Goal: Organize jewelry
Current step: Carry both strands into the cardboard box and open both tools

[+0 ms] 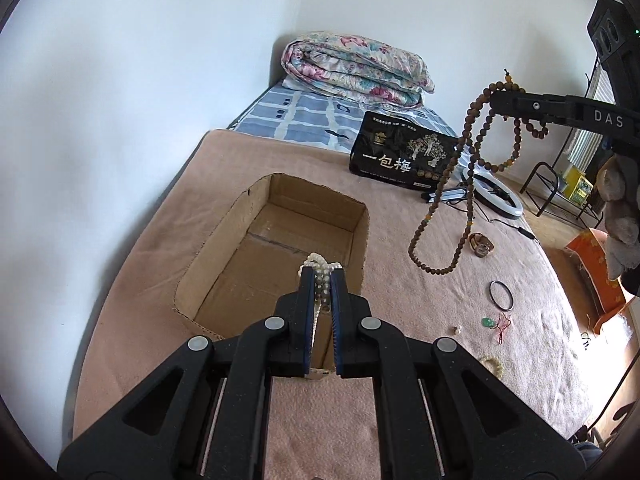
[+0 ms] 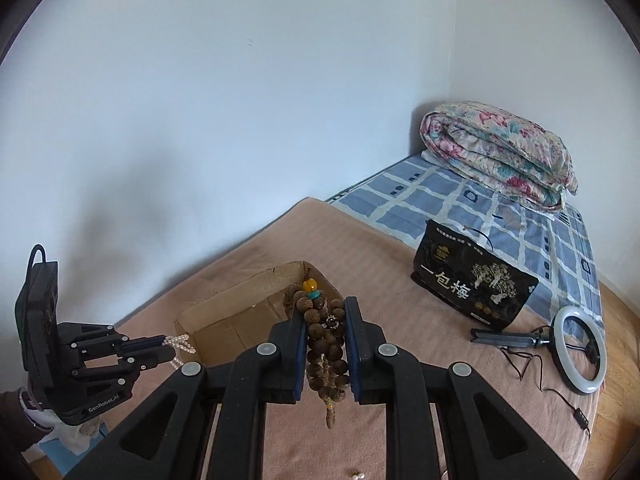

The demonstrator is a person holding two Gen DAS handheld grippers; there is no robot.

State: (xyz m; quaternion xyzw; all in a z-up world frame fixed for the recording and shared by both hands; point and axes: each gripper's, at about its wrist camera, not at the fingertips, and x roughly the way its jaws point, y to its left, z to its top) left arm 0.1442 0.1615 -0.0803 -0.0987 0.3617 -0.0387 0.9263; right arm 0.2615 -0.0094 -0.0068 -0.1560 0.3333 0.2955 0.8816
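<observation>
Left wrist view: the open brown cardboard box (image 1: 280, 248) sits straight ahead of the jaws, its floor bare as far as it shows. The left gripper (image 1: 322, 276) has its jaws pinched on a white pearl bead strand (image 1: 320, 266), held above the box's near end. Off to the right, the right gripper (image 1: 520, 106) reaches in level, a long brown wooden bead necklace (image 1: 460, 184) dangling from it in loops above the pink blanket (image 1: 420, 300). Below it on the blanket lie a thin dark ring bangle (image 1: 501, 295) and a small green pendant on red cord (image 1: 494, 323).

Right wrist view: the right gripper (image 2: 326, 308) clamps a thick bunch of the wooden bead necklace (image 2: 324, 340), an amber bead on top. The cardboard box (image 2: 240, 312) lies just beyond the jaws; at its left corner the left gripper (image 2: 168, 346) holds the pearl strand (image 2: 180, 344). Right of the jaws, a black printed pouch (image 2: 472, 280), a white ring light (image 2: 580, 360), a blue checked sheet (image 2: 460, 200), and a folded floral quilt (image 2: 500, 152).
</observation>
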